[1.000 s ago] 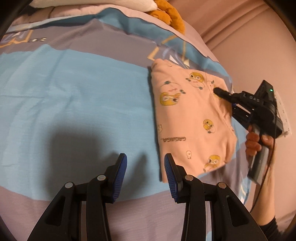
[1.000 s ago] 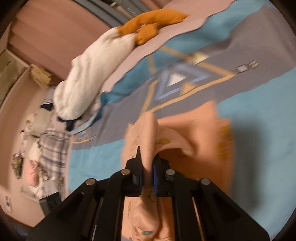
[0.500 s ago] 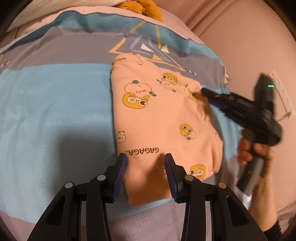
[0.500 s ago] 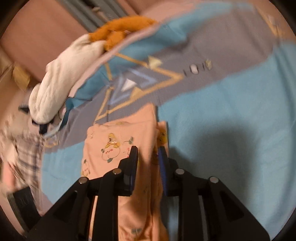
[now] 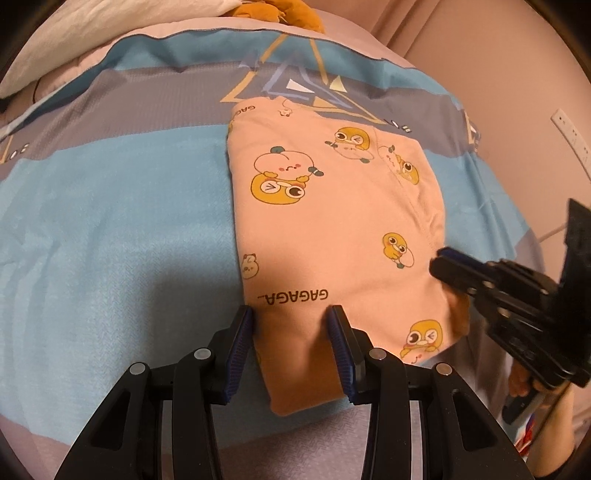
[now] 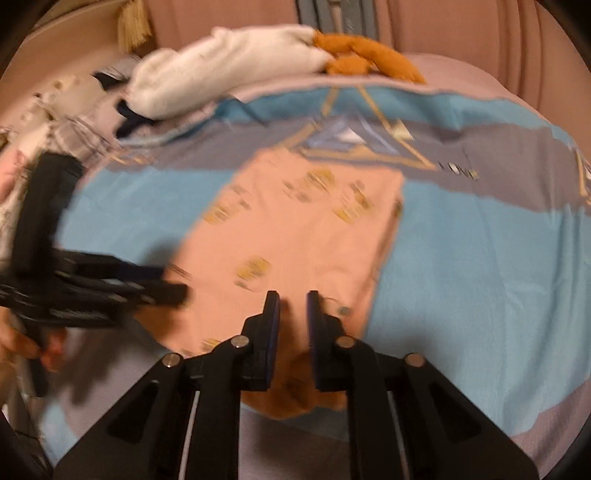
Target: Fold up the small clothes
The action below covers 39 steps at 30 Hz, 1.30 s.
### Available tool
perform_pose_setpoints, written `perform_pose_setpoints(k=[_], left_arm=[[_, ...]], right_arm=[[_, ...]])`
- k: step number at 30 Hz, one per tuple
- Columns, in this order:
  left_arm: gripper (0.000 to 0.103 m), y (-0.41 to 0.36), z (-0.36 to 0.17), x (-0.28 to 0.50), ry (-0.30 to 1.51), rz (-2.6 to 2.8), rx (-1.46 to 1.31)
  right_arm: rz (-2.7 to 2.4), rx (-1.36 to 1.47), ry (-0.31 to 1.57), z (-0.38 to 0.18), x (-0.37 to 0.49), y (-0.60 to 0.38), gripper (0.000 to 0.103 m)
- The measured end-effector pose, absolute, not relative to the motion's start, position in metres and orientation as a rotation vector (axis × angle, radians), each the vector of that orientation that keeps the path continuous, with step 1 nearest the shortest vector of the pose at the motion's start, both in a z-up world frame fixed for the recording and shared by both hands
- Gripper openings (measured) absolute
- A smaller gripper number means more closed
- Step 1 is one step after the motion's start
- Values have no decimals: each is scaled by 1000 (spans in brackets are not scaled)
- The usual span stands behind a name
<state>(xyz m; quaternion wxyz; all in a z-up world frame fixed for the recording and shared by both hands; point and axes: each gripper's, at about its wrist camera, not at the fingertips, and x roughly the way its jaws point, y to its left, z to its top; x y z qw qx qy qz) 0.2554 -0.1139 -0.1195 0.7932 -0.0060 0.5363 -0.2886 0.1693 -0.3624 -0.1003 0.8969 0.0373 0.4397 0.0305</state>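
Pink walls (image 5: 491,55) and pleated curtains (image 6: 461,33) behind; white wall socket (image 5: 570,136) at far right of left wrist view. Bed (image 5: 110,229) filling both views, spread with cover in blue, grey and mauve bands, gold triangle motif (image 5: 295,88) near far end. White bundled blanket (image 6: 221,81) heaped along far edge, orange plush toy (image 6: 365,55) touching its end; heap of mixed fabrics, blurred, beyond bed's side in right wrist view.

Pink garment (image 5: 332,229) lying flat and folded into rough rectangle in middle of bed, printed with yellow cartoon ducks and word "GAGAGA", far edge just overlapping triangle motif. Seam and slight pucker along its right side.

Left tool (image 5: 291,332) over near edge of garment, blue-padded fingers (image 5: 242,339) wide apart, straddling near left corner, gripping nothing. Right tool (image 6: 292,314) over near right corner, fingers parted with narrow gap, pink cloth visible between but not pinched; same tool at garment's right edge in left wrist view, motion-blurred. Nothing lying between tools and cloth.
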Motion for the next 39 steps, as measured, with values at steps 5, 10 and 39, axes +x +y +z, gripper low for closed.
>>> perform_pose_setpoints(k=[5, 10, 39], left_arm=[[41, -118, -122, 254, 1153, -612, 4], [42, -119, -123, 253, 1152, -610, 12], [55, -107, -125, 225, 1152, -596, 35]], right_arm=[[55, 120, 918, -114, 171, -376, 6], [65, 141, 901, -117, 167, -376, 6], [137, 297, 935, -115, 128, -360, 42]])
